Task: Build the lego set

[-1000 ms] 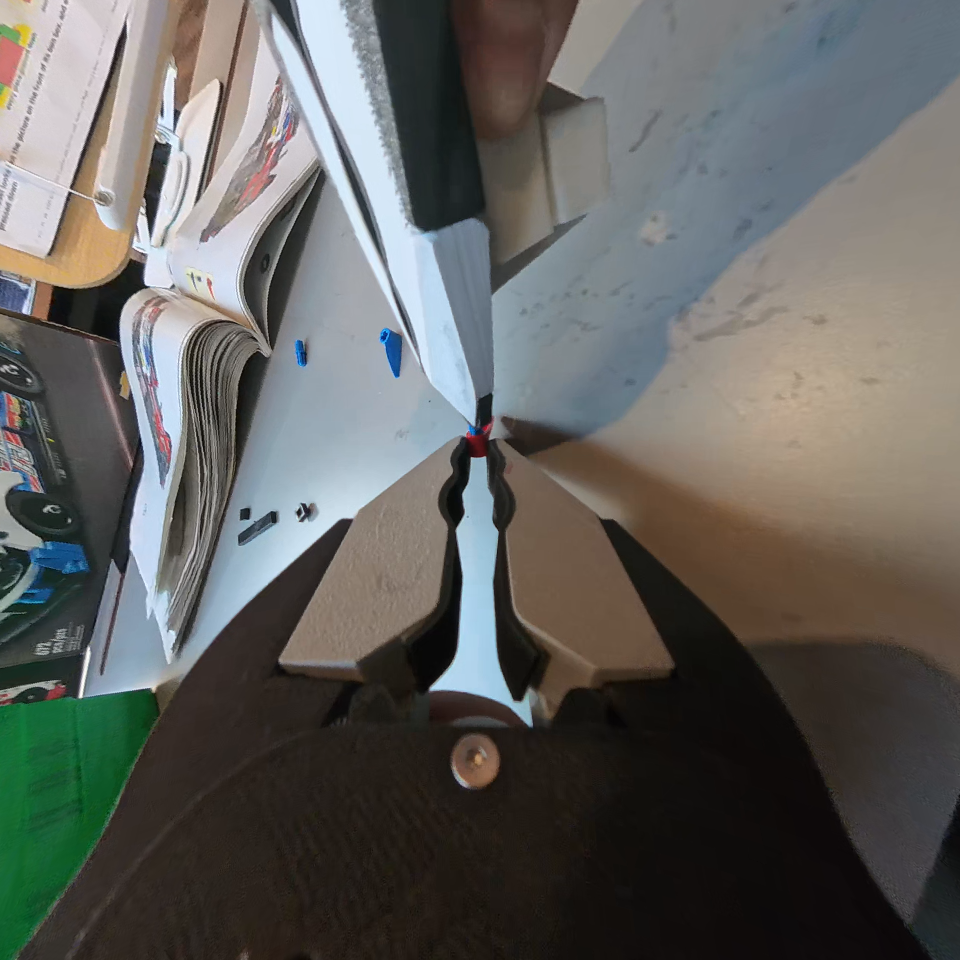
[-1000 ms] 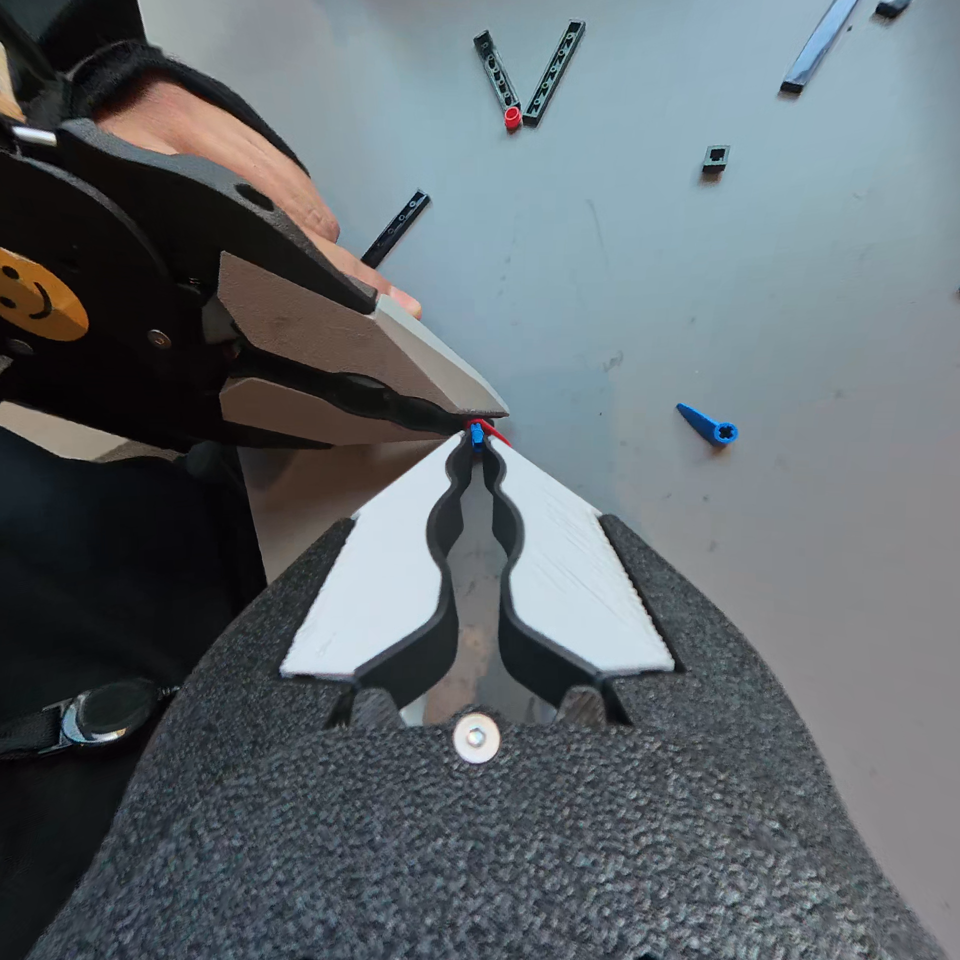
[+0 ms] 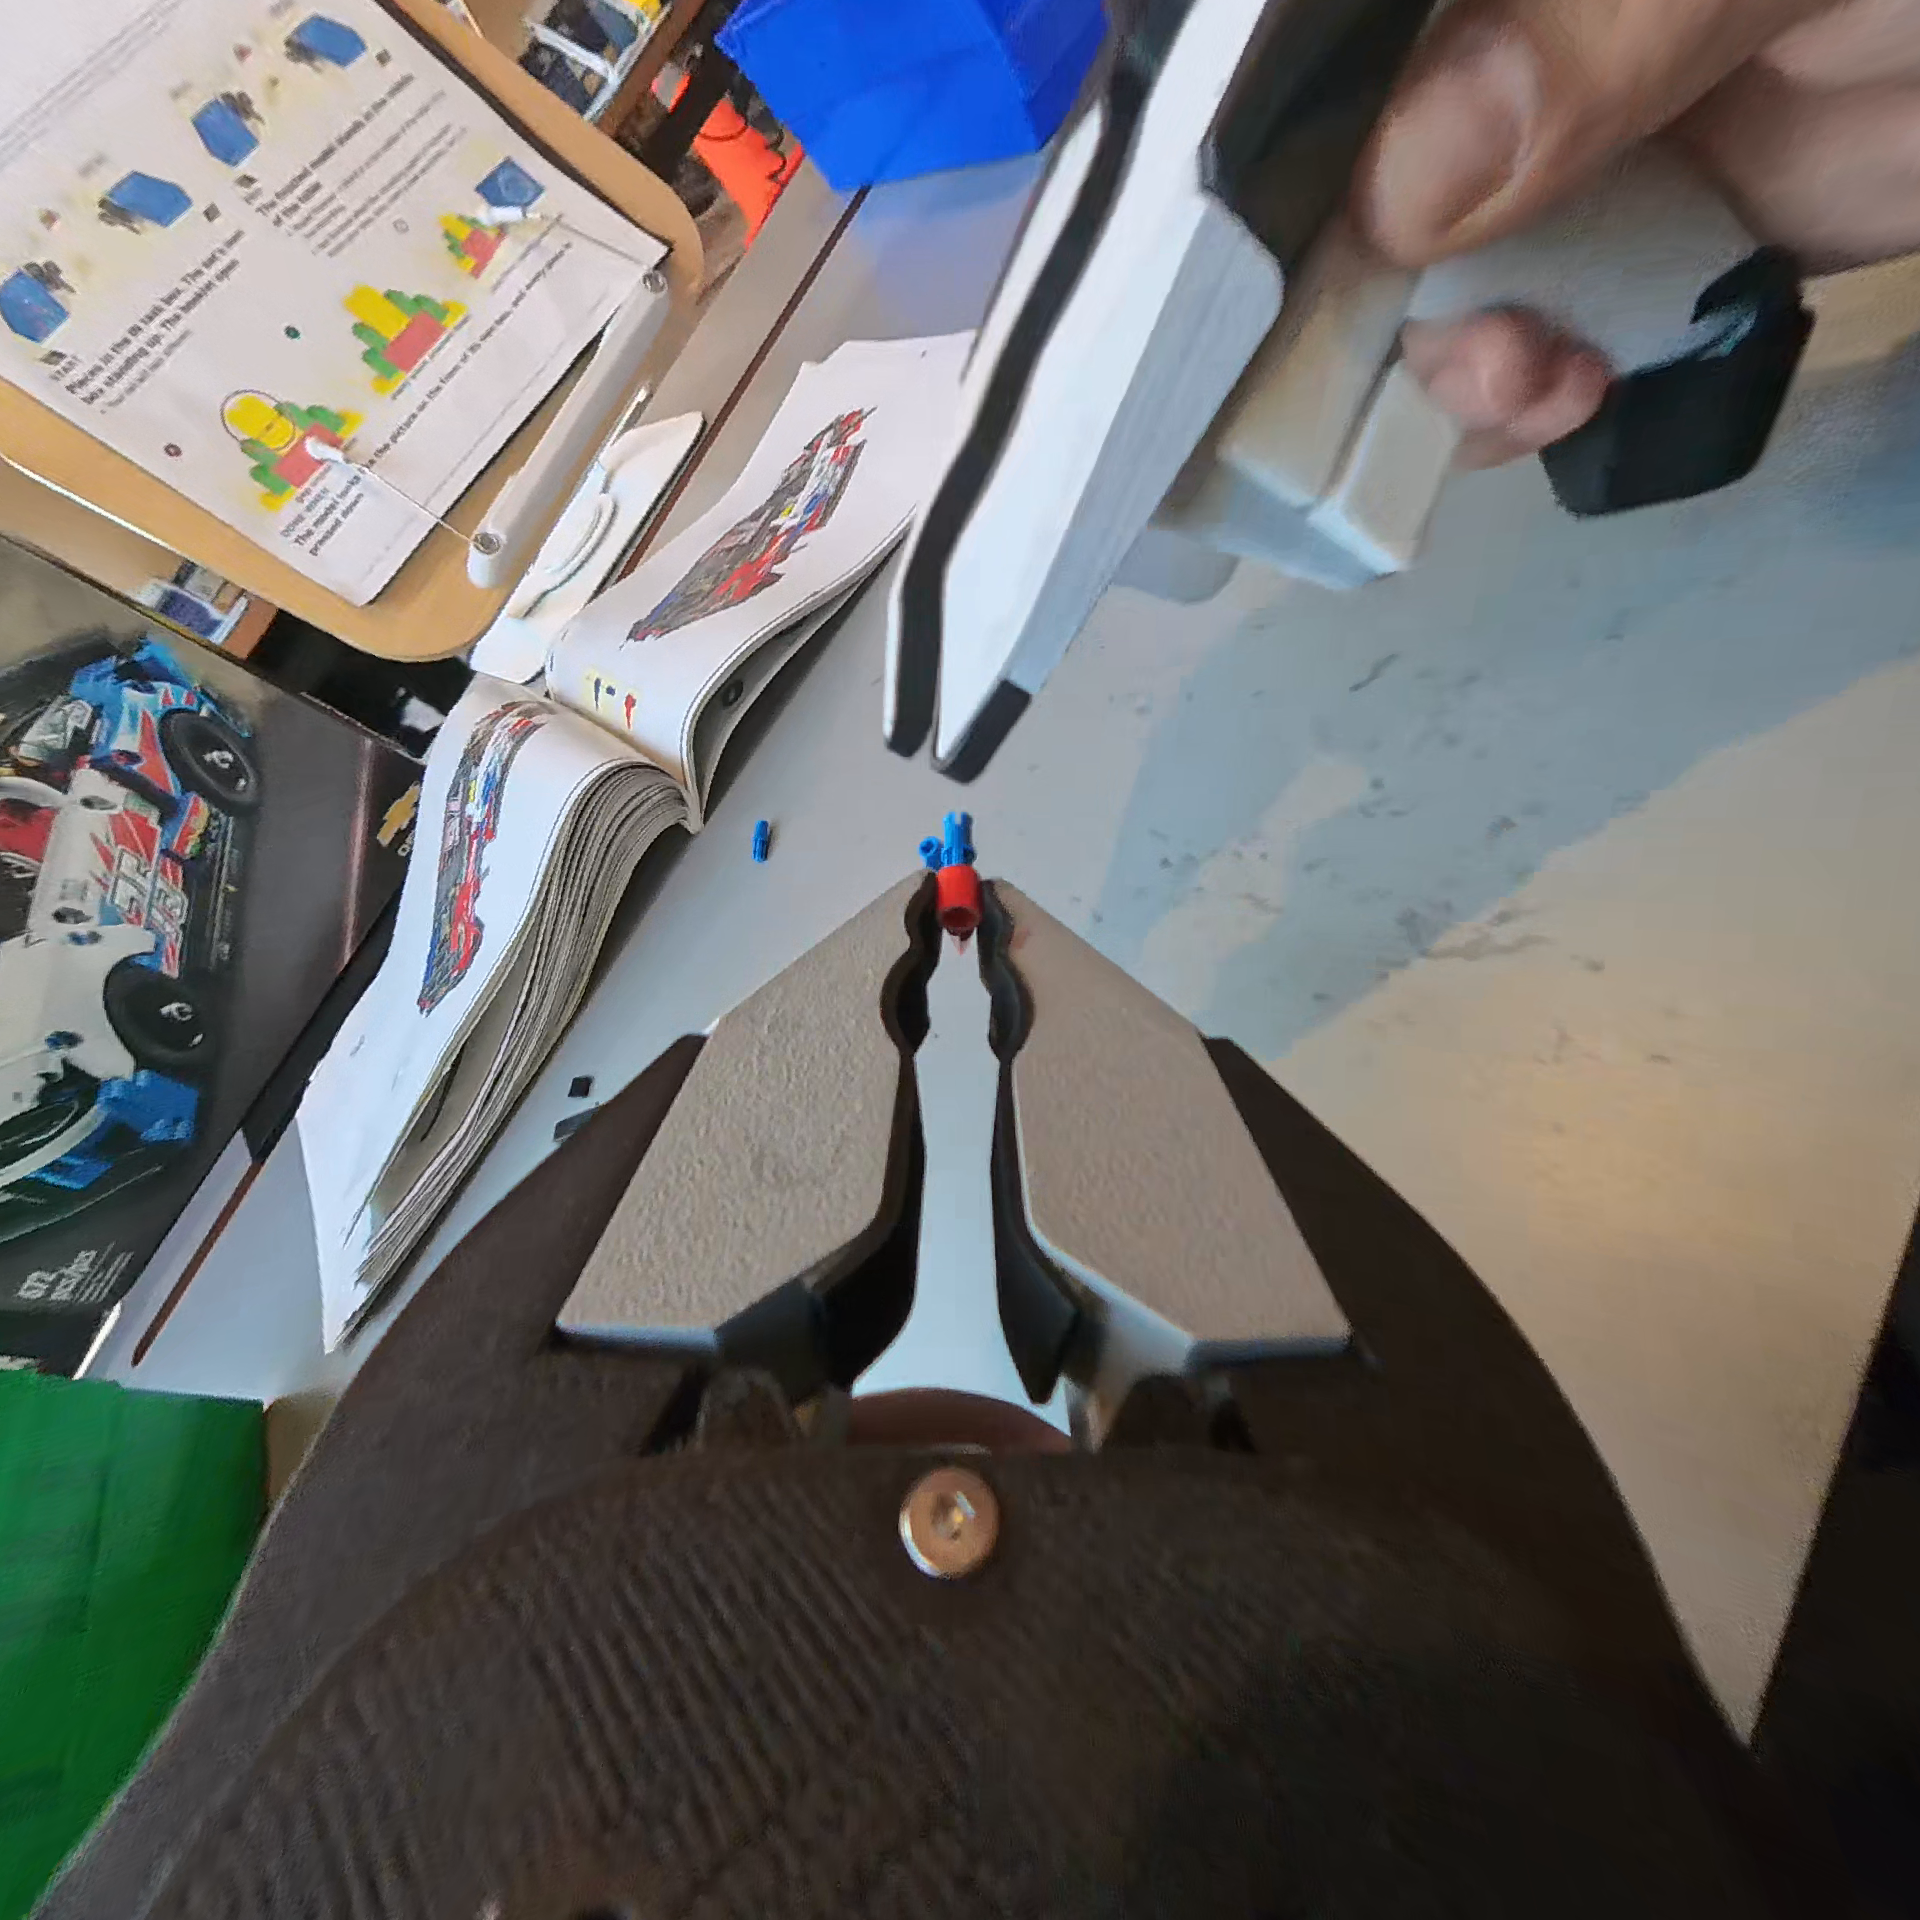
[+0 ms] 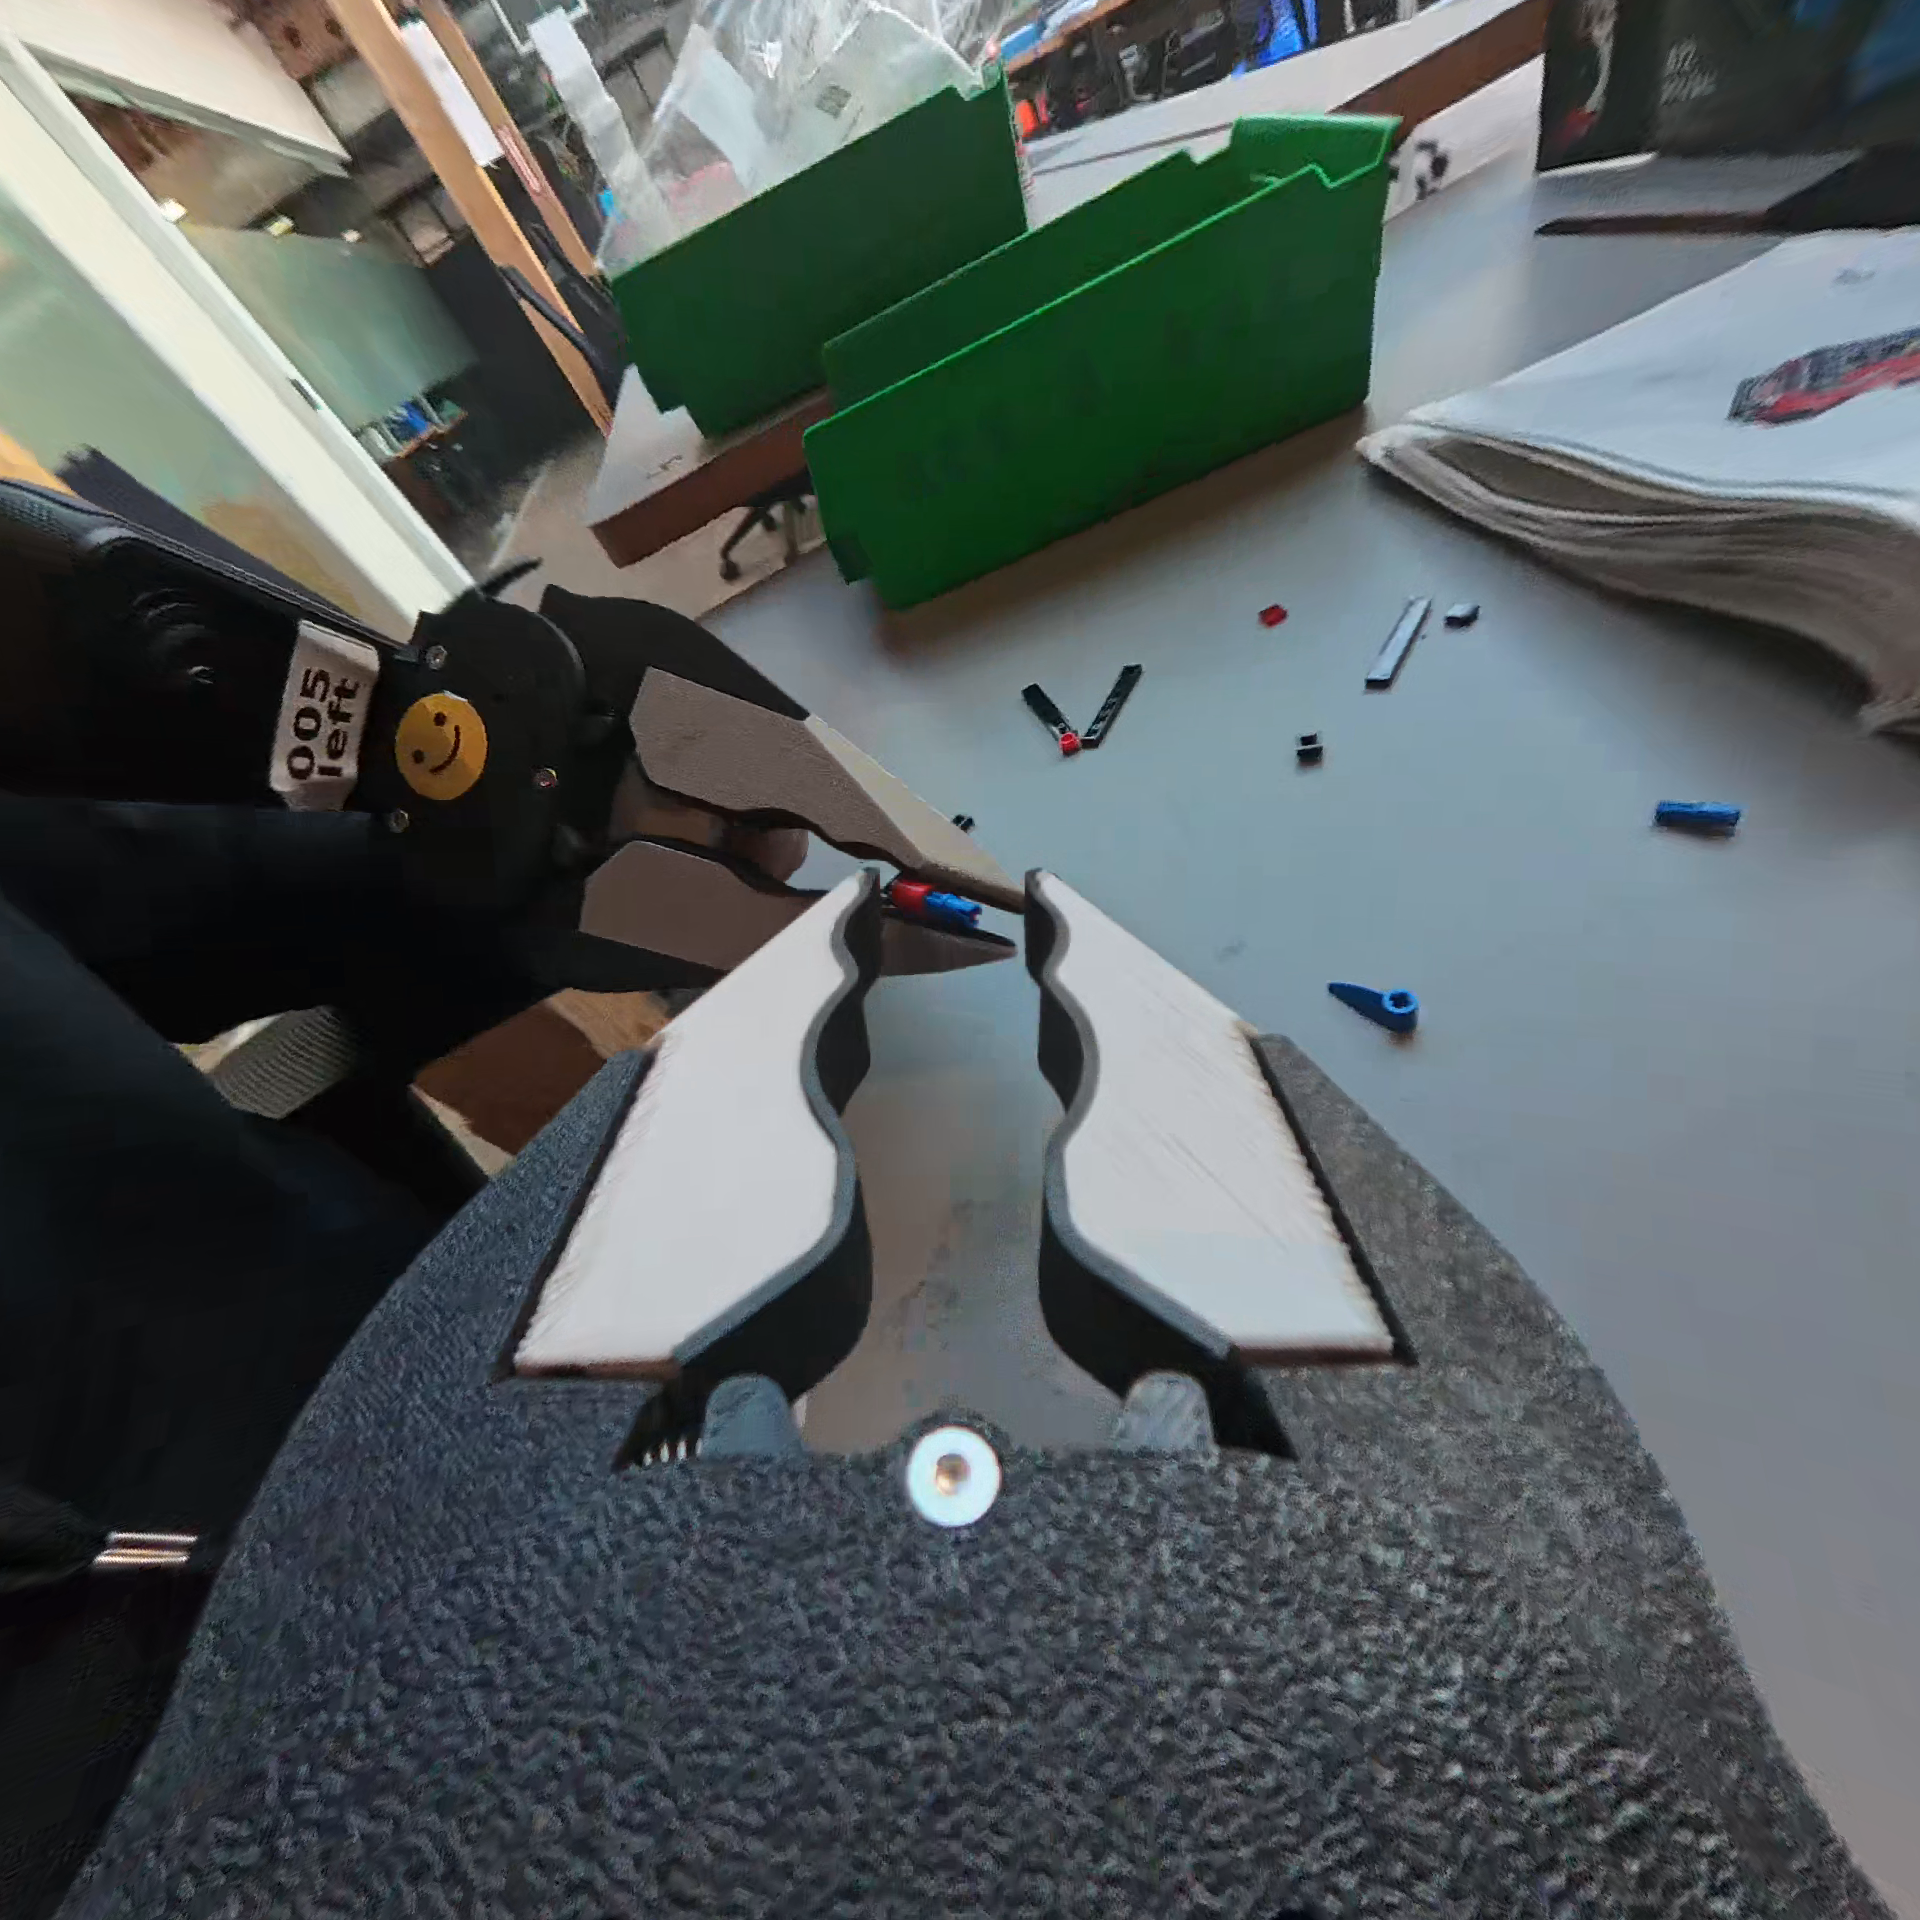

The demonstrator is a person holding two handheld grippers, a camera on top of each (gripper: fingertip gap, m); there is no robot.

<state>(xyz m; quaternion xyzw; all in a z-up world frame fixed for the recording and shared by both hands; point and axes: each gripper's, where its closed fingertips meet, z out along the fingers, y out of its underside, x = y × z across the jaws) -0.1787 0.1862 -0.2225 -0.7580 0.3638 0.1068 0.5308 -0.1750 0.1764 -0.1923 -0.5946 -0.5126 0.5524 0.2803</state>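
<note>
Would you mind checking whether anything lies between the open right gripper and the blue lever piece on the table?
Nothing visible does. The right gripper is open and empty, and bare grey table runs from it to the blue lever piece. The left gripper, holding the red-and-blue pin assembly, sits on the other side.

Right gripper (image 4: 943, 883): fingers (image 4: 717, 1122) parted, nothing between them. Left gripper (image 4: 940, 914) enters from the left, fingers closed on a small red-and-blue piece (image 4: 932, 900), held just beyond the right fingertips. Grey tabletop (image 4: 1558, 1195) carries loose parts: blue wedge-shaped piece (image 4: 1377, 1006), blue pin (image 4: 1697, 815), two black beams in a V (image 4: 1086, 715) with a red stud at the joint, black strip (image 4: 1397, 641). Green bins (image 4: 1091, 416) behind. Open instruction book (image 4: 1714, 468) at right.
</note>
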